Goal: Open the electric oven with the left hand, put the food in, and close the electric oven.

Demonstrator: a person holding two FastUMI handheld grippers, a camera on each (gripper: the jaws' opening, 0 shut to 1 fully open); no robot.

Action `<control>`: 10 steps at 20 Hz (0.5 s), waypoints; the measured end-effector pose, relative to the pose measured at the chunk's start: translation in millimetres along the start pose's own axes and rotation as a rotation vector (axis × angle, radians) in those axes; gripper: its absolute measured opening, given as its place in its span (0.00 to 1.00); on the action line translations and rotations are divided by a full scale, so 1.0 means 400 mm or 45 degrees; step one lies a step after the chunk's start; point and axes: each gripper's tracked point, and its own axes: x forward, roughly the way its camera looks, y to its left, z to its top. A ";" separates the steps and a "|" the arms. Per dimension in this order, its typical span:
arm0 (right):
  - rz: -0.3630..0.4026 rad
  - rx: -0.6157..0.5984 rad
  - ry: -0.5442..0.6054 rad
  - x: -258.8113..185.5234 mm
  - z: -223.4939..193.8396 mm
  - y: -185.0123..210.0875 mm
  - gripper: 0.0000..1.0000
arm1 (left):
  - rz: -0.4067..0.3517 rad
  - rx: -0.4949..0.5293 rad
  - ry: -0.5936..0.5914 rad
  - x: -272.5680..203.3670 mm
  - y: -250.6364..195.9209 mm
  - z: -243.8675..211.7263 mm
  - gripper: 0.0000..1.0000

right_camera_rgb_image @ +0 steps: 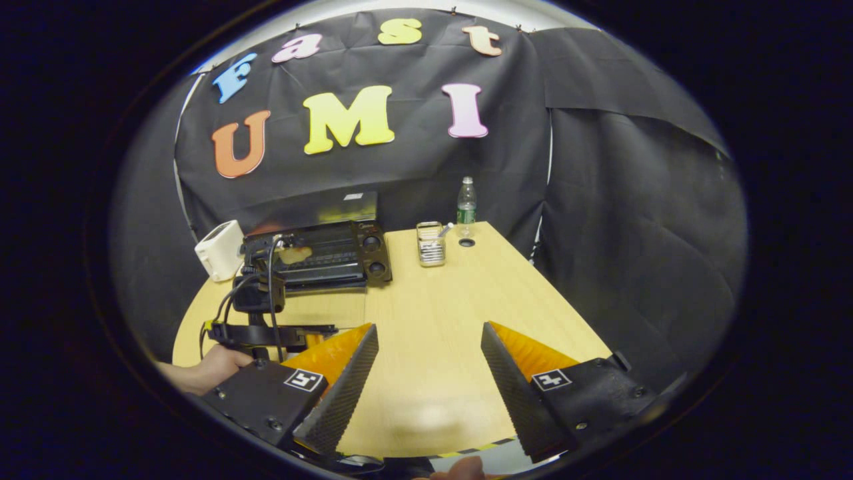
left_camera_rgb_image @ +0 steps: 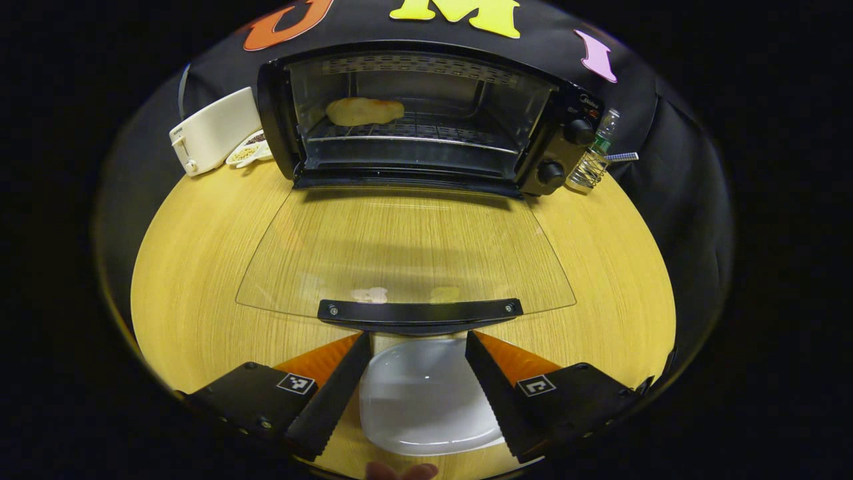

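Clear glass, the drop-down door (left_camera_rgb_image: 406,250) of the black electric oven (left_camera_rgb_image: 426,117) lies folded flat over the pale wooden desk (left_camera_rgb_image: 193,280), its black bar handle (left_camera_rgb_image: 420,312) nearest my left gripper (left_camera_rgb_image: 418,347). The golden piece of bread (left_camera_rgb_image: 363,111) rests on the wire rack inside the cavity, toward its left side.

I judge the opening and loading steps done; closing the door is the step in hand.

My left gripper is spread wide and holds nothing. Its fingertips sit just short of the handle, one to either side of the centre, with a white shallow plate (left_camera_rgb_image: 426,400) on the desk below them. In the right gripper view, my right gripper (right_camera_rgb_image: 430,343) hovers above bare desk, well apart from the oven, jaws wide and empty. That view also picks out the hand (right_camera_rgb_image: 216,365) holding the left gripper.

Next move, in my judgement: bring the left gripper under or onto the handle and swing the door up until it seats. Risk: the handle is low and slim; a shallow catch may slip.
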 end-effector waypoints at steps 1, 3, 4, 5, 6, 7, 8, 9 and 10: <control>0.000 -0.001 -0.002 -0.005 -0.001 0.001 0.99 | -0.009 -0.012 -0.009 -0.009 -0.002 0.009 0.94; 0.003 -0.004 -0.010 -0.010 0.002 0.009 0.99 | -0.022 -0.020 -0.028 -0.033 -0.006 0.029 0.94; 0.007 -0.002 -0.014 -0.010 0.005 0.014 0.98 | -0.030 -0.021 -0.047 -0.047 -0.009 0.043 0.94; 0.009 0.000 -0.017 -0.009 0.006 0.020 0.99 | -0.039 -0.020 -0.075 -0.064 -0.012 0.064 0.94; 0.011 0.003 -0.022 -0.011 0.008 0.024 0.98 | -0.046 -0.016 -0.106 -0.083 -0.017 0.089 0.94; 0.013 0.006 -0.027 -0.016 0.010 0.028 0.98 | -0.050 -0.007 -0.150 -0.101 -0.021 0.121 0.94; 0.016 0.010 -0.030 -0.017 0.012 0.032 0.99 | -0.050 0.005 -0.202 -0.120 -0.021 0.160 0.94; 0.019 0.016 -0.034 -0.018 0.012 0.037 0.99 | -0.049 0.020 -0.254 -0.134 -0.024 0.206 0.96; 0.019 0.022 -0.039 -0.018 0.013 0.039 0.99 | -0.056 0.026 -0.292 -0.142 -0.027 0.247 0.97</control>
